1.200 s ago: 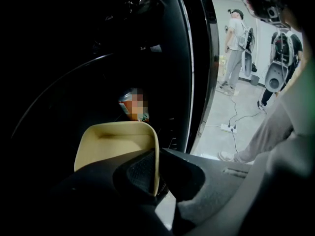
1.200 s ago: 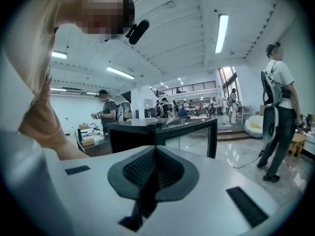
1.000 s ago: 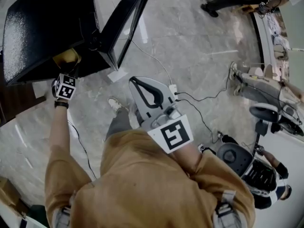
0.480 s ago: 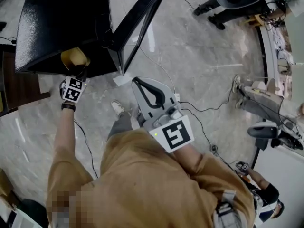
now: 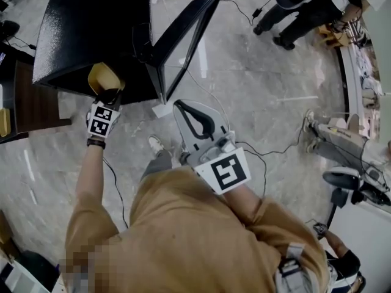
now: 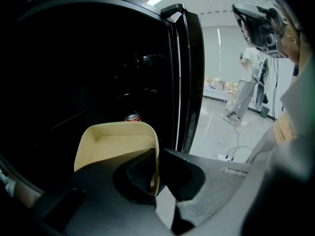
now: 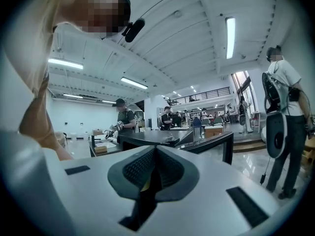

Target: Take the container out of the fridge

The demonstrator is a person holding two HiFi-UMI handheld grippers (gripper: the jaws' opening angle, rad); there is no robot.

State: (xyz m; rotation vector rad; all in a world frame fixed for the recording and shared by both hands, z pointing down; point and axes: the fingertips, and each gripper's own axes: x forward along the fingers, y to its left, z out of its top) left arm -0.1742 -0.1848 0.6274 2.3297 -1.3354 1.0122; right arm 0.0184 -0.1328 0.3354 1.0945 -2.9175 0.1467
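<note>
Container (image 6: 115, 144), tan and open on top, is pinched by its side wall in the left gripper (image 6: 156, 173) at the mouth of the black fridge (image 5: 91, 35), while the right gripper (image 7: 155, 173), well apart, is closed on nothing.

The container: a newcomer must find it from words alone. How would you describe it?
Find the black fridge with its door open. At its opening the left gripper pinches one wall of the container, a pale tan open-topped tub. Its visible neighbour, a red-topped can behind it, is smaller and round.
</note>
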